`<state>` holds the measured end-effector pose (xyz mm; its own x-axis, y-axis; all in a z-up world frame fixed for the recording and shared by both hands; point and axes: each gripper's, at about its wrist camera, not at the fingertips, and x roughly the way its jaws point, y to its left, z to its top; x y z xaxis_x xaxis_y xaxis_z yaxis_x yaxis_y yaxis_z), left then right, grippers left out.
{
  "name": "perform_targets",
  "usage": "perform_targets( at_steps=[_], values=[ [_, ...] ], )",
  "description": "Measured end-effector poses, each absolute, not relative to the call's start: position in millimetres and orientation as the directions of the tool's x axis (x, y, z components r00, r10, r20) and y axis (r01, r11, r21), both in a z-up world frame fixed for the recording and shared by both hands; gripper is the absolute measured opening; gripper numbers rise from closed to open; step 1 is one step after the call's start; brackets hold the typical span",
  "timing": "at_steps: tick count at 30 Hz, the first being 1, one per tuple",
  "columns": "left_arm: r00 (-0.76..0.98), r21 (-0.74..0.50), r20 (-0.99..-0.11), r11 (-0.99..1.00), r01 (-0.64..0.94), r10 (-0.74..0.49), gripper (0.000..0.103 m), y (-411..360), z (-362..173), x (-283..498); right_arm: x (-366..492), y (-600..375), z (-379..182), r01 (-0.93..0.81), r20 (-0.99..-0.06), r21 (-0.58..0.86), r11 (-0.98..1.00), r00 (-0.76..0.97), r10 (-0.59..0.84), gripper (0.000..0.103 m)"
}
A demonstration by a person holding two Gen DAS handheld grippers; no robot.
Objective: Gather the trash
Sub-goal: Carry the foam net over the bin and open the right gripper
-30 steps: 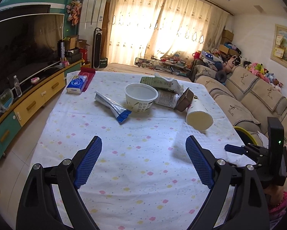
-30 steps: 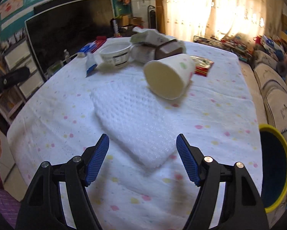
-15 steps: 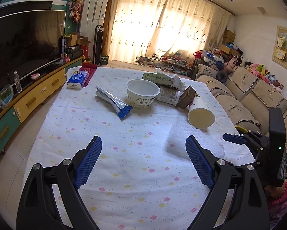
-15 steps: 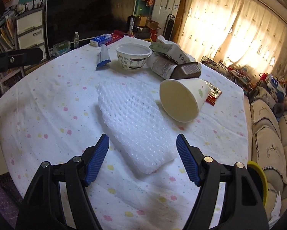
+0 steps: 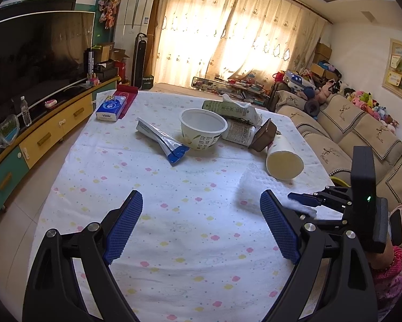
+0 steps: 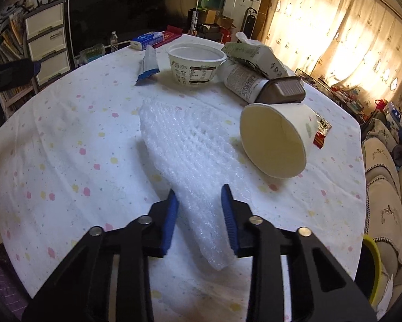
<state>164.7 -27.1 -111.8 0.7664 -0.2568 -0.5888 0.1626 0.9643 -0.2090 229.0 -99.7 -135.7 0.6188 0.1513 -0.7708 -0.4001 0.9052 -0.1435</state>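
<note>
A white bubble-wrap sheet (image 6: 190,139) lies on the flowered tablecloth (image 5: 174,241). My right gripper (image 6: 199,191) is closing on the sheet's near end, and its blue pads squeeze the wrap between them. From the left wrist view the sheet (image 5: 257,181) and the right gripper (image 5: 297,200) sit at the right. A tipped paper cup (image 6: 276,139) lies just right of the sheet. Farther back are a white bowl (image 6: 195,61), a blue-tipped wrapper (image 6: 148,64), a torn carton (image 6: 254,51) and a brown box (image 6: 284,90). My left gripper (image 5: 201,196) hangs open over bare cloth.
A yellow-rimmed bin (image 6: 372,265) stands off the table's right edge, beside the sofa (image 5: 348,126). A red sachet (image 6: 321,131) lies behind the cup. A tissue pack (image 5: 111,107) sits at the far left corner. A TV cabinet (image 5: 40,139) runs along the left.
My right gripper's jaws have gone from wide apart to narrow around the sheet's near end, and the gripper has rolled. The left gripper has stayed open and still.
</note>
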Motion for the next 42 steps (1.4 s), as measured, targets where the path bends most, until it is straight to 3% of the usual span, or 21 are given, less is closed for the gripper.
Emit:
perform_targets(
  at_steps=[6,13,22,31,37,41,42],
  values=[
    [0.765,-0.206,-0.59,0.964,0.167,-0.259,0.088,-29,-114,166,215,-119,-116,-0.398,-0.737,0.023,0.917,0.613,0.284,0.013],
    [0.763,-0.194,-0.593,0.965,0.177,-0.259,0.088,-34,-115,166,191,-154,-94,-0.318,-0.672,0.109,0.942,0.674,0.306,0.013],
    [0.748,-0.177,-0.606,0.963,0.204,-0.27,0.088,-51,-116,169,159,-257,-88,-0.011,-0.631,0.137,0.99,0.77,0.096,0.013],
    [0.732,-0.152,-0.618,0.957,0.247,-0.287,0.088,-76,-113,176,133,-352,-113,0.29,-0.66,0.142,0.946,0.74,-0.128,0.013],
    [0.717,-0.128,-0.63,0.951,0.282,-0.297,0.088,-98,-113,180,133,-387,-139,0.391,-0.702,0.146,0.909,0.688,-0.183,0.014],
    [0.698,-0.123,-0.645,0.944,0.307,-0.311,0.088,-113,-114,187,137,-395,-151,0.42,-0.718,0.14,0.897,0.667,-0.2,0.021],
    [0.693,-0.12,-0.649,0.942,0.313,-0.313,0.088,-117,-115,189,137,-397,-152,0.422,-0.717,0.143,0.895,0.667,-0.2,0.033]
  ],
)
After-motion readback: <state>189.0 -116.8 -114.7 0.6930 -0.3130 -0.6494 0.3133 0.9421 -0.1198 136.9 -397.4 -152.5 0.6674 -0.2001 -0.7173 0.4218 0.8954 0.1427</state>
